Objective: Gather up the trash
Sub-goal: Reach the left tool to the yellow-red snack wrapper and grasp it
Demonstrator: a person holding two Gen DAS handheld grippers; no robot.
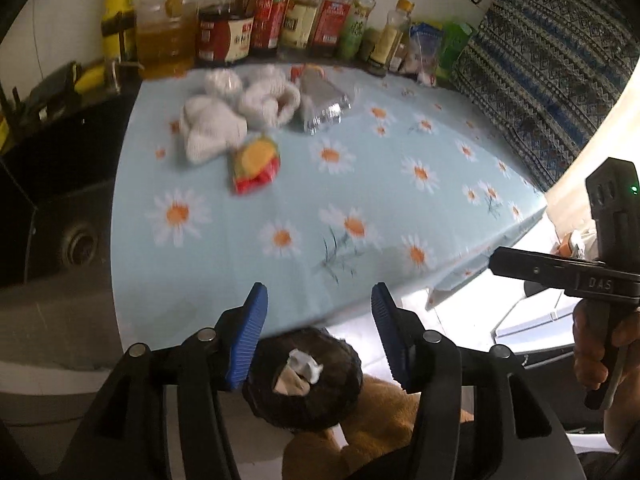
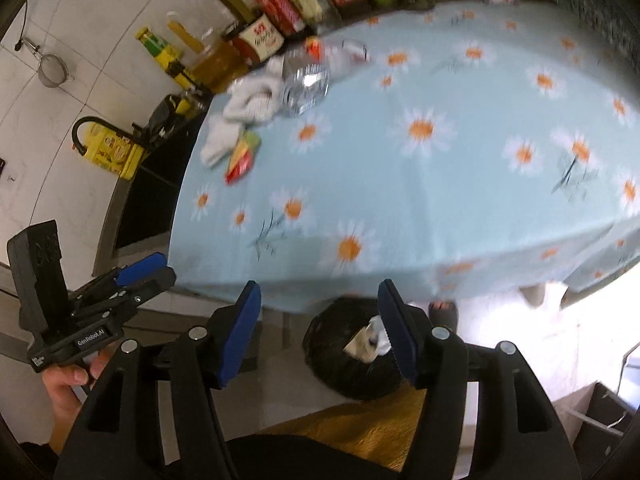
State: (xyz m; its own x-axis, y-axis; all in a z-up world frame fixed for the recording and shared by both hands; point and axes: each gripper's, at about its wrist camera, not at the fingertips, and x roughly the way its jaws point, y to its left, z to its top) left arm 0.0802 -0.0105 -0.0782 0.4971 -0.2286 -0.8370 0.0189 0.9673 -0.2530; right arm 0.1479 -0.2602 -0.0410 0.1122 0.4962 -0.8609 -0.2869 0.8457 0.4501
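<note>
Two claws up over the near edge of a table with a blue daisy cloth (image 1: 360, 184). Left gripper (image 1: 320, 332) wide apart, blue pads (image 1: 248, 344) holding nothing. Right gripper (image 2: 320, 332) also spread wide and holding nothing (same blue pads (image 2: 240, 336)).

Down on the floor, just past the table edge, a black trash bag (image 1: 308, 384), mouth up, with a white crumpled bit and a tan scrap inside. Seen in the right wrist view too, partly behind one pad.

Far back on the cloth, a heap of trash: white crumpled cloth or paper lumps (image 1: 216, 132), too blurry to say which. Touching them, a clear squashed plastic bottle (image 1: 324, 108) lying on its side. Just in front of the white lumps, a small snack wrapper (image 1: 256, 164) in red, yellow and green, flat on the cloth.

Behind it all, a row of sauce and oil bottles (image 1: 240, 32) standing along the wall. Left of the table, a dark sink (image 1: 76, 244) with a round drain.
</note>
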